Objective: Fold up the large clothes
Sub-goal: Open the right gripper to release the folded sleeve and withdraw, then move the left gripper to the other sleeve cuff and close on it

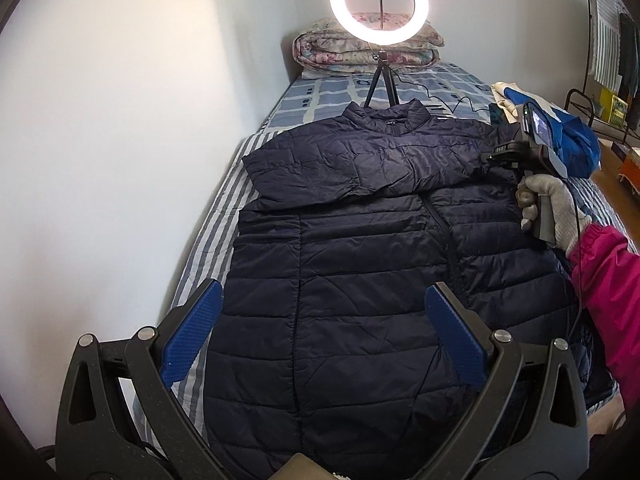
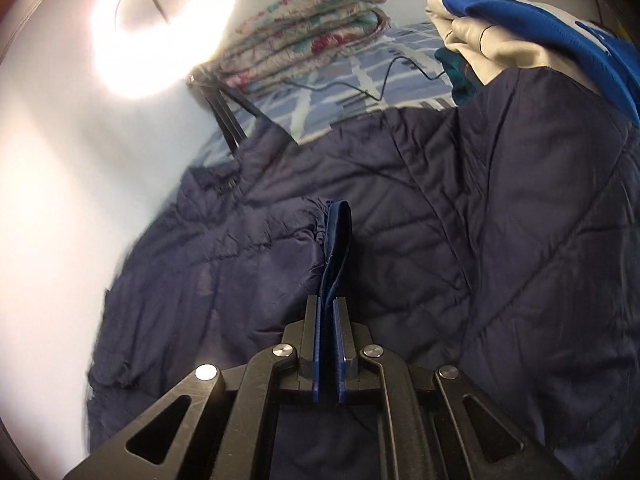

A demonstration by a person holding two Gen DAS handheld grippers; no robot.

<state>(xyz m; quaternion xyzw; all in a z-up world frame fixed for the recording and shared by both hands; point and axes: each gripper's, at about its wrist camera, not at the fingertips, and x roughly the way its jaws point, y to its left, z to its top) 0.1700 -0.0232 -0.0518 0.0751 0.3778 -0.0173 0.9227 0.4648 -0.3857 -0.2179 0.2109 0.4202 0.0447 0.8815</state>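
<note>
Left wrist view: navy puffer jacket (image 1: 360, 248) lies flat across the bed (image 1: 208, 248), one sleeve folded over the chest, left gripper (image 1: 324, 328) spread wide above the hem. Right wrist view: right gripper (image 2: 329, 344) is clamped on a sleeve cuff (image 2: 336, 240); jacket looks light, puffy, slippery, so best taken by cuffs or seams.

The left wrist view looked down the bed (image 1: 224, 216) from high; the right sat close over the jacket (image 2: 440, 200). Both faced the ring light (image 1: 379, 2).

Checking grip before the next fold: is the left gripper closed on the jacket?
No, the left gripper has its jaws spread wide above the jacket.
</note>
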